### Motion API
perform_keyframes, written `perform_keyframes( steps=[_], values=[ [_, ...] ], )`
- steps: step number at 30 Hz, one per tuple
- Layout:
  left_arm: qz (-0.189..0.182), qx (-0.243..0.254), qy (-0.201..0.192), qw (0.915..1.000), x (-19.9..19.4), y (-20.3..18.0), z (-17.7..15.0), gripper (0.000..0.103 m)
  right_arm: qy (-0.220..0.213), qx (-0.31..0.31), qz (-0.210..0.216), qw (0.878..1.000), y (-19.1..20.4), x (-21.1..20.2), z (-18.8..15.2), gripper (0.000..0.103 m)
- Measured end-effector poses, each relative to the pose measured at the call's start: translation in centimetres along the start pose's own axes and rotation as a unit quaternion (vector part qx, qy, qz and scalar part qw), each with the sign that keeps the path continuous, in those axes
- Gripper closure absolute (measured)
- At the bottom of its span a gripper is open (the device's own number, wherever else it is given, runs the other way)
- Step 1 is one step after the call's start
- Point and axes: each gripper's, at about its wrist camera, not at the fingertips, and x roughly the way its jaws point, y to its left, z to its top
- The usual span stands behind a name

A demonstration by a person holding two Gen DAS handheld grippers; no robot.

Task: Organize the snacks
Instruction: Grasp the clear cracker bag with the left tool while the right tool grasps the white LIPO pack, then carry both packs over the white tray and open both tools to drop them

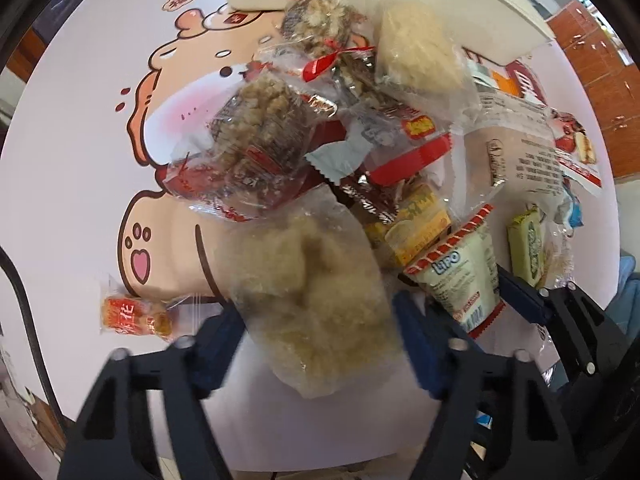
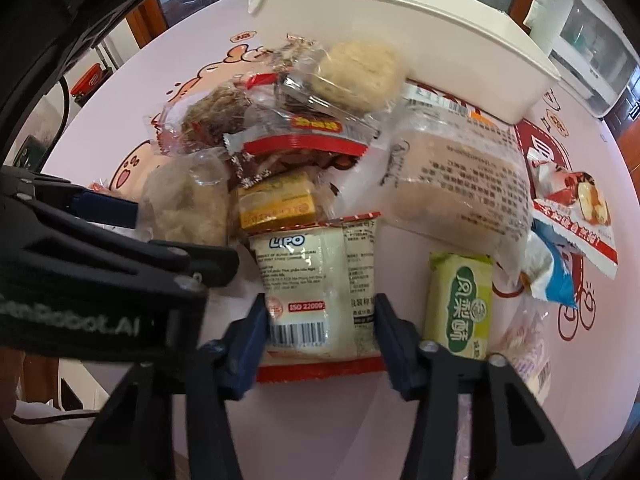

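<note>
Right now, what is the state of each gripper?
Left gripper: jaws around the clear puffed-snack bag, grip uncertain.
Right gripper: jaws around the Lipo packet, grip uncertain.

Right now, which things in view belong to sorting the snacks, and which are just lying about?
Job:
- clear packet of pale puffed snack, between left gripper fingers
- white red-edged Lipo packet, between right gripper fingers
- green pineapple-cake packet
- yellow snack box
- white plastic bin

Lying about:
- cartoon-print tablecloth
- white appliance
</note>
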Motion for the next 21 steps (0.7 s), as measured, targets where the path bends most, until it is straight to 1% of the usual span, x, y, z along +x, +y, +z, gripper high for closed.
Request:
perform_keyframes(
  steps=[3,4,6,7,8,11,14,18,19,21],
  values=[
    [-0.004,0.001,-0.01,0.9999,-0.5,0.0,-0.3,0.051,0.001,-0.006,-0.007,1.0,0.5,0.1,0.5,0.056],
    [-0.008,0.003,-0.01,0.9999,-1.3,0.9,-0.6,0.054,0.002,-0.007,-0.008,1.0,0.5,0.2,0.8,0.056],
    [-0.006,0.007,-0.014,0.9999,-1.7,0.9,-0.7,0.056,0.004,-0.005,-0.005,1.0,0.6,0.2,0.9,0.056],
    [-0.005,0.009,-0.016,0.9998,-2.1,1.0,-0.8,0.056,0.005,-0.003,-0.002,1.0,0.1,-0.6,0.2,0.056],
    [-0.007,0.01,-0.018,0.9998,-2.5,1.1,-0.8,0.056,0.004,-0.002,-0.001,1.0,0.1,-0.8,0.3,0.056],
    [-0.014,0.016,-0.036,0.9991,-4.5,1.0,-0.9,0.06,-0.004,0.0,-0.003,1.0,0.1,-1.8,0.7,0.056],
    [-0.015,0.025,-0.072,0.997,-6.9,0.9,-0.8,0.061,-0.015,0.003,-0.006,1.0,-0.2,-3.6,0.8,0.056],
    [-0.027,0.036,-0.128,0.9907,-10.7,0.9,-0.3,0.061,-0.033,0.012,-0.012,0.999,-0.9,-6.2,1.5,0.056],
    [-0.031,0.038,-0.136,0.9895,-11.4,1.0,-0.4,0.061,-0.038,0.014,-0.015,0.999,-1.1,-6.8,1.7,0.056],
    [-0.04,0.044,-0.154,0.9862,-13.1,1.1,0.4,0.061,-0.052,0.022,-0.018,0.998,-1.6,-8.5,2.5,0.056]
  ],
)
